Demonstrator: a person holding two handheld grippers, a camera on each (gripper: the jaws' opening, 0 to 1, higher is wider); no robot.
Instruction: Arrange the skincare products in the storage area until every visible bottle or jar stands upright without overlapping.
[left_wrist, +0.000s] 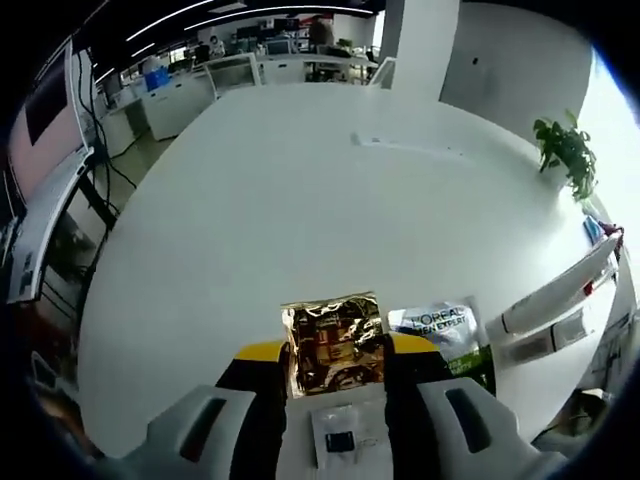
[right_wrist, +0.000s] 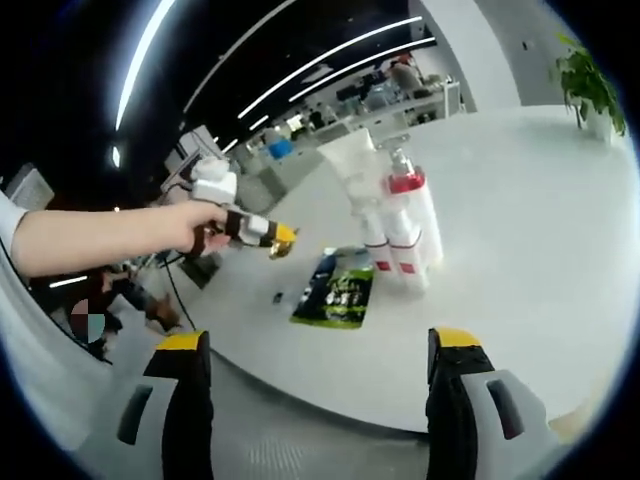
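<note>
Left gripper (left_wrist: 335, 372) clamps one gold sachet (left_wrist: 333, 342); one green sachet (left_wrist: 445, 335) beside.

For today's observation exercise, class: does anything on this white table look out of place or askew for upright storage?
Yes. The green sachet lies flat on the white table beside the upright red-and-white bottles. The left tool is shut on a crinkled gold sachet held above the table. The right tool is open.

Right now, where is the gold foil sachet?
The gold foil sachet is clamped between the left gripper jaws, above the white table, just left of the green L'Oreal sachet.
</note>
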